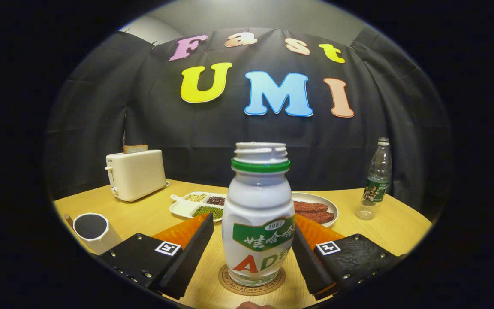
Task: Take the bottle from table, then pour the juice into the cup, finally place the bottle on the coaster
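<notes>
A white juice bottle (258,214) with a green neck ring, no cap and a green-and-red label stands upright on a round brown coaster (253,289) on the wooden table. My gripper (253,223) is open around the bottle. The left finger stands a small gap away from its side, and the right finger lies close against the other side. A white cup (92,229) with dark liquid inside stands to the left, beyond the left finger.
Beyond the bottle are a white divided dish (182,208) of beans and a white plate (330,206) of reddish food. A cream toaster (135,174) stands at the back left. A clear water bottle (375,180) stands at the back right.
</notes>
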The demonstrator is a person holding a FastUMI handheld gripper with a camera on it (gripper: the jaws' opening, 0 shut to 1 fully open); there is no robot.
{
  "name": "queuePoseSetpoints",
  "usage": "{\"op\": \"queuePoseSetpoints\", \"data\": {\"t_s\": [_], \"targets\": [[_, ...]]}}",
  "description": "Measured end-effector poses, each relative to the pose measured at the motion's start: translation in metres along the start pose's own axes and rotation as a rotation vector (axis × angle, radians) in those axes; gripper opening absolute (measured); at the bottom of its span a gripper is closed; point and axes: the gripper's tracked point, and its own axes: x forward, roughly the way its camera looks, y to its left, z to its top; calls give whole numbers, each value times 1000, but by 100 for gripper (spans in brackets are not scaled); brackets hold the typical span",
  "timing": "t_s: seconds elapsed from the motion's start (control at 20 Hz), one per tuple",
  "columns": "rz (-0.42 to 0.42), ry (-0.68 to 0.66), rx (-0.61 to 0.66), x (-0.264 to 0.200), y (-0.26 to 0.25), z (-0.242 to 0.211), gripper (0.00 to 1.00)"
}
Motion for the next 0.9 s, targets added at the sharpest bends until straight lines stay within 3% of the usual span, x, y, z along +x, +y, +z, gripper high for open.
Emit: {"op": "queuePoseSetpoints", "data": {"t_s": [0.2, 0.45, 0.9], "targets": [[-65, -67, 16, -18, -13, 27, 99], [-77, -141, 27, -46, -18, 77, 99], [-118, -134, 4, -83, -37, 133, 99]]}}
